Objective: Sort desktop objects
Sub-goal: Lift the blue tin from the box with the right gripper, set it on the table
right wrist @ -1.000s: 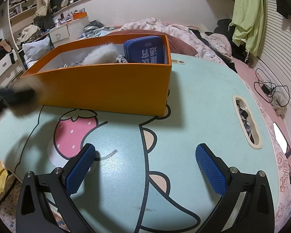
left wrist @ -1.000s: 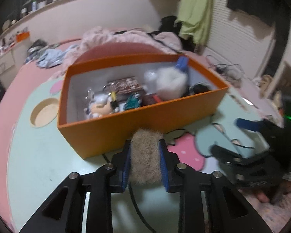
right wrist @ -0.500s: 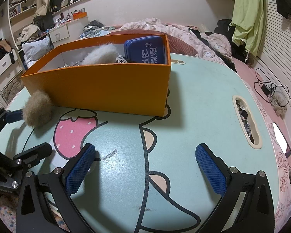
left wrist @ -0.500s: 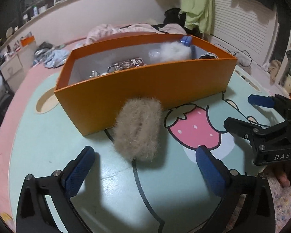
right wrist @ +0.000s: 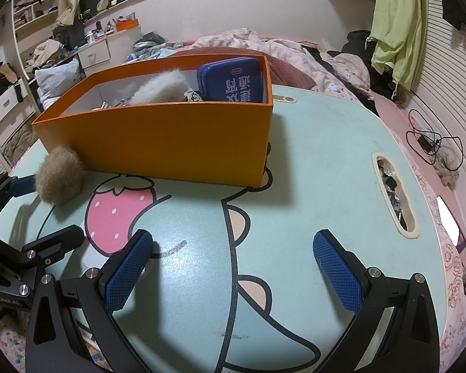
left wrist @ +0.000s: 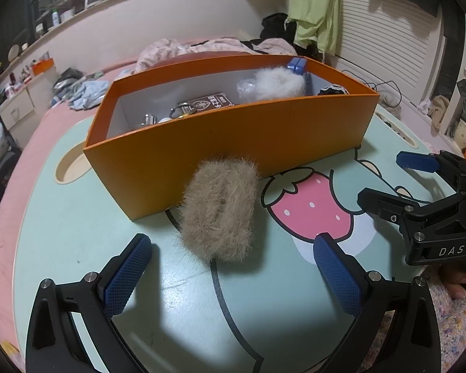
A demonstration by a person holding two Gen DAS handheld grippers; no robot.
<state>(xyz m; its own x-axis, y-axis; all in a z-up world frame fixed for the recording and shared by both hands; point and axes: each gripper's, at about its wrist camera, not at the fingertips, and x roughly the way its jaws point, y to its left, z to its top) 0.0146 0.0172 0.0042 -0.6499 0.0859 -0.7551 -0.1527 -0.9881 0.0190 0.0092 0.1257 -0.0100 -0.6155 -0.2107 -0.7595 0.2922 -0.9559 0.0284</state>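
Left hand-held gripper (left wrist: 230, 272) jaws wide, nothing btwn pads; tan furry pouch (left wrist: 220, 209) lies on counter (left wrist: 77, 214) just ahead, touching front wall of orange box (left wrist: 233, 146). Right hand-held gripper (right wrist: 233, 272) also wide, empty, over bare counter. White fluffy item (left wrist: 278, 82) & blue tin (right wrist: 233, 80) inside box.

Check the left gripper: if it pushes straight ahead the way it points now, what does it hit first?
Most likely the tan fuzzy object, lying on the table ahead of the open left gripper. The orange box stands right behind it. Depth is unclear.
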